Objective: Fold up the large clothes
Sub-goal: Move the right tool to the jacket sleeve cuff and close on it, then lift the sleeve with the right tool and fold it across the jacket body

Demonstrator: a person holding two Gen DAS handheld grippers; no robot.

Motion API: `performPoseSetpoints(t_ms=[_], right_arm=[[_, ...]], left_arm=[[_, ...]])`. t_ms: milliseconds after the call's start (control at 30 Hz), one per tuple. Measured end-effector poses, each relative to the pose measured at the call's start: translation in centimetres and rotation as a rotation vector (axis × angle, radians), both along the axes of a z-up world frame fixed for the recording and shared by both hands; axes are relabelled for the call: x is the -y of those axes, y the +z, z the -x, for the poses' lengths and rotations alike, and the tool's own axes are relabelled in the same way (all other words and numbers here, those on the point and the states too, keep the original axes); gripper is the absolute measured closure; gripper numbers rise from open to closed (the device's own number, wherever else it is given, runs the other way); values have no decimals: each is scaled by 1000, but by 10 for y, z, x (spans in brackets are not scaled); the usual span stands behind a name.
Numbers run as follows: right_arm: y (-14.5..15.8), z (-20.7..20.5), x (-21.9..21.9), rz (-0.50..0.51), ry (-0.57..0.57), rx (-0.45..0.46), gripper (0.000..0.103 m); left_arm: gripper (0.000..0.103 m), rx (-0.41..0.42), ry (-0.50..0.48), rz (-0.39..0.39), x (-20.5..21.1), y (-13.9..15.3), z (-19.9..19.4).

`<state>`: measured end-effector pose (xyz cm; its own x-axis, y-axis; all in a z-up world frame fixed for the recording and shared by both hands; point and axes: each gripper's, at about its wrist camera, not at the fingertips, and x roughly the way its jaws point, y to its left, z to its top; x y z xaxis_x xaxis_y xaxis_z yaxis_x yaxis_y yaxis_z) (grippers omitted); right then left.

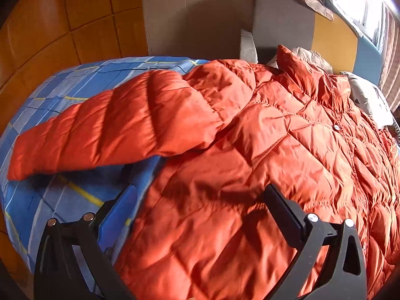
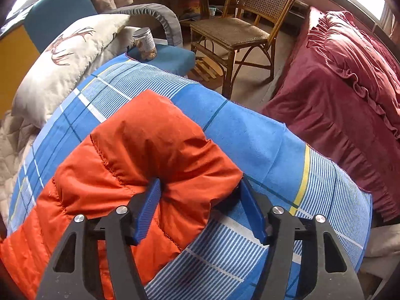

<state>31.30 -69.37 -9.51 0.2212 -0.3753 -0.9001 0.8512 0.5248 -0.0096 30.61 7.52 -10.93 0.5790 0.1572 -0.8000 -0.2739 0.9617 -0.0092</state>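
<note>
An orange quilted down jacket [image 1: 262,150] lies spread on a bed with a blue plaid sheet [image 1: 62,92]. One sleeve [image 1: 105,127] stretches out to the left over the sheet. My left gripper [image 1: 200,200] is open just above the jacket's lower side edge, holding nothing. In the right wrist view the jacket's other sleeve [image 2: 150,155] lies on the sheet [image 2: 262,145]. My right gripper [image 2: 200,205] has its blue pads [image 2: 147,212] on either side of a bunched fold of this sleeve, pressing into it.
A cream pillow with a deer print [image 2: 67,60] lies at the head of the bed. A jar [image 2: 145,43] stands on a blue stool. A rattan chair [image 2: 240,32] and a dark red covered bed [image 2: 350,87] stand beyond. Wooden panelling [image 1: 62,25] is on the left.
</note>
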Motion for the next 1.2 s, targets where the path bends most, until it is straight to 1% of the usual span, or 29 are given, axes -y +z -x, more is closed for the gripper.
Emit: performPoseSetpoints(t_ms=[33,67,100,133,167,333,400,500,633,733,933,1133,1200], right_arm=[[0,-2,-2,0,11,6,64],[1,-5,-3,-4,23,11,71],[2,-9,-5,-6,33,10,83],[4,-12,-8,3,41,7,89],[8,-14,-10,19,45,9,91],[33,-27,-34,101,132,18,93],[49,-34,-49,135,176,36,93],[73,-43,-73,152,236,94,93],[104,-62,-124,173,351,152,93],[118,-74,-167,184,436,184,93],[132,-89,-252,175,587,229,93],[129,-93,-345,172,746,237,93],[126,-93,-373,157,790,242,93]], left_arm=[[2,2,0,-3,0,0,-1],[2,4,-3,-6,0,0,-1],[2,3,-5,-7,0,-1,-2],[2,1,-4,-6,-1,-2,-2],[2,0,-2,2,-1,-4,-2],[2,-6,-4,26,-4,-14,-3],[2,-11,-4,35,-5,-17,-5],[2,-13,-10,53,-6,-19,-7],[2,-8,-12,77,-9,-21,-6],[2,-1,-17,81,-9,-20,-4],[2,19,-41,81,-11,-15,4],[2,41,-63,87,-15,-10,16],[2,47,-68,93,-17,-8,21]])
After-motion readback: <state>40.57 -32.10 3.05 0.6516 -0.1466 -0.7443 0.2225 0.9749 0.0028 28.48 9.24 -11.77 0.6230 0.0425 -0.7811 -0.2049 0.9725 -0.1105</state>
